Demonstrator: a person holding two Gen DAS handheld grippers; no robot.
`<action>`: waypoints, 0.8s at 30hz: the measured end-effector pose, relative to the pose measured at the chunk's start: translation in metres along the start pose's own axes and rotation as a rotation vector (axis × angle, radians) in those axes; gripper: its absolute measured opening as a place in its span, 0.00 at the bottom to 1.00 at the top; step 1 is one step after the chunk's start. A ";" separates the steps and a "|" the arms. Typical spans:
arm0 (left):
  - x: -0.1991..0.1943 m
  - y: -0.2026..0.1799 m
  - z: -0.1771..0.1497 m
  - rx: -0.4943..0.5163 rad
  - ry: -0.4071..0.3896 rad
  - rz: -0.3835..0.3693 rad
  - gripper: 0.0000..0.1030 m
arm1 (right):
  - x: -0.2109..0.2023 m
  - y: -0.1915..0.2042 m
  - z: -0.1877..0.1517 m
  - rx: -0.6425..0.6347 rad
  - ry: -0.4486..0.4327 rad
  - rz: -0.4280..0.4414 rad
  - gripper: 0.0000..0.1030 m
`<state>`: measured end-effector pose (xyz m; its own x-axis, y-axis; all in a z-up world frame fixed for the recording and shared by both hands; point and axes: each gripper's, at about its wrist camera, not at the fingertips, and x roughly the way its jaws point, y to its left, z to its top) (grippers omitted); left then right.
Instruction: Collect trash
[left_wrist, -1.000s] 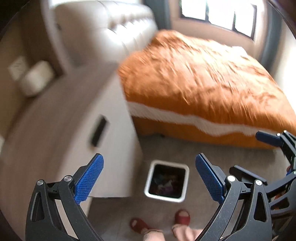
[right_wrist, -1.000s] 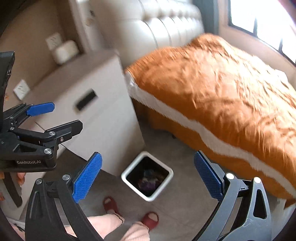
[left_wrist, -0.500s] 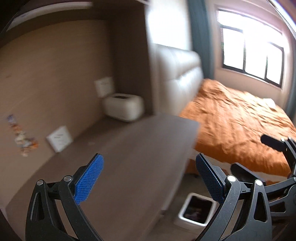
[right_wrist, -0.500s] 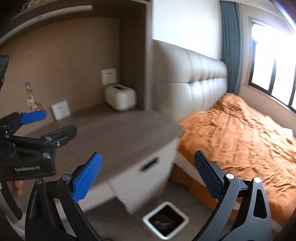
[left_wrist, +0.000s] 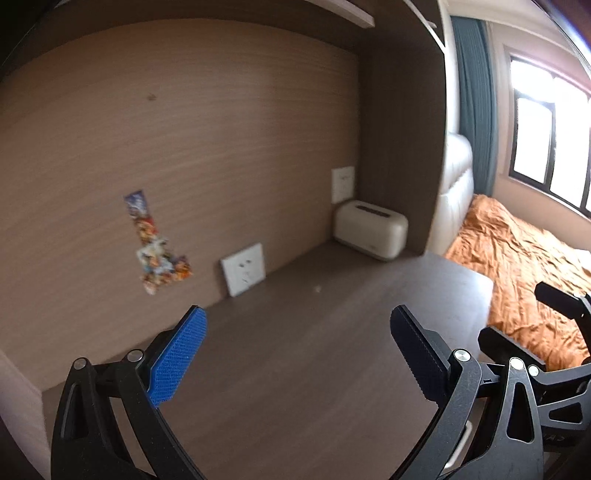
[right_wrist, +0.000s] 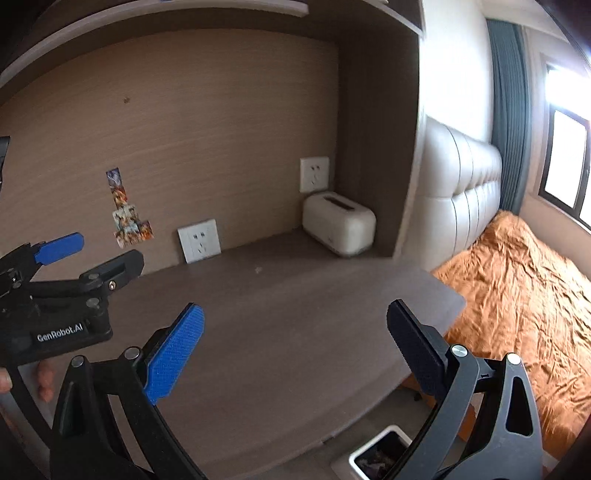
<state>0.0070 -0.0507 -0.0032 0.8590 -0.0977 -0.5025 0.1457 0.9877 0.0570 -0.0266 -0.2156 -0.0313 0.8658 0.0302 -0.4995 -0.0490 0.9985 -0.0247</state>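
Note:
My left gripper (left_wrist: 299, 354) is open and empty above the brown desk top (left_wrist: 332, 332). My right gripper (right_wrist: 295, 350) is open and empty over the same desk (right_wrist: 295, 314). The left gripper also shows at the left of the right wrist view (right_wrist: 88, 258); the right gripper shows at the right edge of the left wrist view (left_wrist: 535, 325). A small pale scrap (left_wrist: 317, 290) lies on the desk; it also shows in the right wrist view (right_wrist: 258, 270). The white square trash bin (right_wrist: 380, 456) with dark trash inside stands on the floor below the desk's front edge.
A cream box-shaped device (right_wrist: 338, 223) stands in the desk's back right corner. A loose white socket plate (right_wrist: 199, 240) leans on the wooden back wall. Colourful stickers (left_wrist: 155, 251) are on that wall. A bed with an orange cover (right_wrist: 517, 295) lies to the right.
Both grippers have tilted up from looking down at the floor bin and the person's feet to looking level across the desk top toward the back wall. Both stay open.

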 end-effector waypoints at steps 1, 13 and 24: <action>-0.001 0.006 0.001 -0.003 -0.008 0.007 0.95 | 0.001 0.005 0.000 0.003 -0.001 0.000 0.96; 0.021 0.036 0.005 -0.032 0.038 0.010 0.95 | 0.016 0.033 0.015 0.051 -0.012 -0.020 0.96; 0.044 0.052 0.011 -0.030 0.063 0.028 0.95 | 0.041 0.050 0.024 0.043 0.020 -0.057 0.96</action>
<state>0.0583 -0.0048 -0.0127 0.8299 -0.0627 -0.5543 0.1063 0.9932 0.0468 0.0186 -0.1638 -0.0319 0.8565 -0.0268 -0.5154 0.0213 0.9996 -0.0166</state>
